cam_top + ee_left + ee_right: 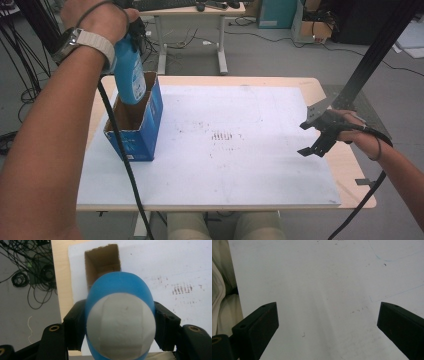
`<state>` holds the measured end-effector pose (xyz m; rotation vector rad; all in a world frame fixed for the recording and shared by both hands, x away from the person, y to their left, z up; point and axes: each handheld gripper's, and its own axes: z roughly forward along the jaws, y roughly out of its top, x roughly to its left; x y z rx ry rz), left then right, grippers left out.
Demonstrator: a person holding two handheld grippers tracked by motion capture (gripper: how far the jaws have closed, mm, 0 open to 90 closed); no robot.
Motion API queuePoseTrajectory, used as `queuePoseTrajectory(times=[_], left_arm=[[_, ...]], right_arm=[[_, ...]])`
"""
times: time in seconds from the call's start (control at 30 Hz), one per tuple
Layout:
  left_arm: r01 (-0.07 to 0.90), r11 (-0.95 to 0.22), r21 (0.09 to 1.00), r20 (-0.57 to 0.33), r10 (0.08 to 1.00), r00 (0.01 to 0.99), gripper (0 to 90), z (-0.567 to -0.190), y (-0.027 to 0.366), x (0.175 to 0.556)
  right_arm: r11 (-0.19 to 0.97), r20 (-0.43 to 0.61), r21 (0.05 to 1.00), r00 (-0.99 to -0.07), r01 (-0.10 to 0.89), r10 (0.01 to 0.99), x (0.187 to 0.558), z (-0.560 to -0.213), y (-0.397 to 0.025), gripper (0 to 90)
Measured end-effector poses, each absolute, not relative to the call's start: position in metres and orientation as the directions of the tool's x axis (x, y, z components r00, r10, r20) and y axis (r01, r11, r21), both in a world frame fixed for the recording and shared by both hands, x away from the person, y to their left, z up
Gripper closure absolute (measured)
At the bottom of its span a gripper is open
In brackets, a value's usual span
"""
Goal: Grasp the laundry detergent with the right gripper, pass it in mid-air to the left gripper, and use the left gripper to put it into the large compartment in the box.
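The left gripper (120, 327) is clamping its fingers on a blue plastic bottle with a white cap (129, 70), label unreadable, over an open blue cardboard box (142, 127); the right gripper (316, 142) is hovering with fingers spread wide, gripping nothing.

Light wooden table (345, 165), white scuffed board (240, 150) covering it, open blue carton (142, 125) on board's left

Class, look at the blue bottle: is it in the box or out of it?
Partly in. The left gripper holds the blue bottle upright, its lower end inside the open blue box.
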<state>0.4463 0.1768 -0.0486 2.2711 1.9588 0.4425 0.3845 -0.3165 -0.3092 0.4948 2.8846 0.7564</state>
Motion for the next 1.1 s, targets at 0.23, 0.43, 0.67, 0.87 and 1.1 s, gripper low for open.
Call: queuePoseTrajectory(times=[0.23, 0.43, 0.67, 0.87, 1.1], left_arm=[[0.953, -0.121, 0.276, 0.139, 0.987, 0.085, 37.6, -0.061, 0.189, 0.447], [0.958, -0.104, 0.267, 0.135, 0.988, 0.07, 37.6, -0.074, 0.194, 0.449], [0.961, -0.095, 0.261, 0.135, 0.989, 0.061, 37.6, -0.093, 0.2, 0.454], [0.961, -0.092, 0.259, 0.135, 0.989, 0.059, 37.7, -0.107, 0.204, 0.456], [0.965, -0.084, 0.248, 0.124, 0.991, 0.054, 37.6, -0.126, 0.209, 0.459]], right_arm=[[0.816, -0.03, 0.495, -0.933, 0.298, 0.358, 0.386, -0.311, -0.319, 3.6], [0.822, -0.021, 0.485, -0.935, 0.3, 0.354, 0.386, -0.313, -0.319, 3.7], [0.817, -0.021, 0.489, -0.932, 0.305, 0.361, 0.385, -0.313, -0.321, 3.7], [0.816, -0.019, 0.488, -0.931, 0.31, 0.364, 0.385, -0.314, -0.324, 3.7], [0.812, -0.013, 0.488, -0.927, 0.321, 0.375, 0.386, -0.314, -0.325, 3.7]])
